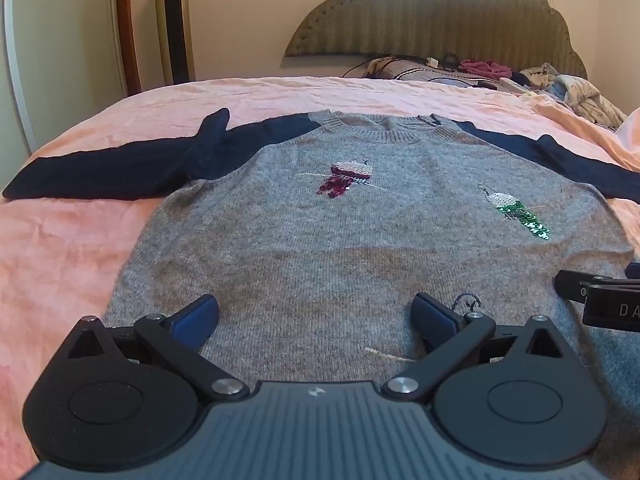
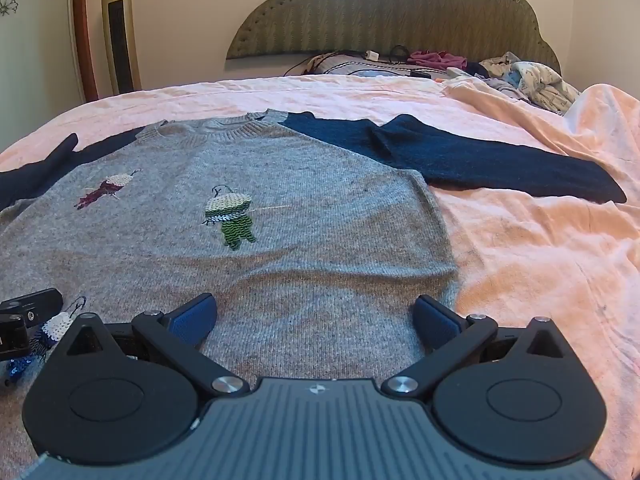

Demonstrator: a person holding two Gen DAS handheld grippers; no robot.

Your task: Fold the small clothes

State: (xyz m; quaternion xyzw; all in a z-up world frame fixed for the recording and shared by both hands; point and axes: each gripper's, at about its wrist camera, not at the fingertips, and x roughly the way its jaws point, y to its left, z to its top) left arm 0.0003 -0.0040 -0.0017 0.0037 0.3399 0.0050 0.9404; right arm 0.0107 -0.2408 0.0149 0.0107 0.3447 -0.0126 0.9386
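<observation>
a small grey sweater [image 1: 360, 240] with navy sleeves lies spread flat, front up, on a pink bedspread [image 1: 72, 248], its neckline toward the headboard [image 1: 432, 20]. both sleeves stretch outward: the left sleeve [image 1: 120, 168] runs across the pink cover with a fold near the shoulder, and the right sleeve [image 2: 480, 160] reaches out to the other side in the same way. on the chest sit sequin figures, a dark red one [image 1: 348, 180] and a green one [image 2: 232, 216]; a blue one [image 2: 36, 340] shows near the hem in the right wrist view, partly hidden.

the left gripper [image 1: 316, 320] hangs over the lower part of the sweater, its blue-padded fingers [image 1: 196, 316] spread wide with nothing between them but knit below. the right gripper [image 2: 316, 320] hangs over the sweater's lower right part, near its side edge, its fingers [image 2: 192, 318] equally wide and holding nothing. each gripper shows at the edge of the other's view.

at the far end of the bed lies a heap of clothes [image 2: 532, 80] and cables. a tower fan [image 2: 120, 32] stands by the wall.
</observation>
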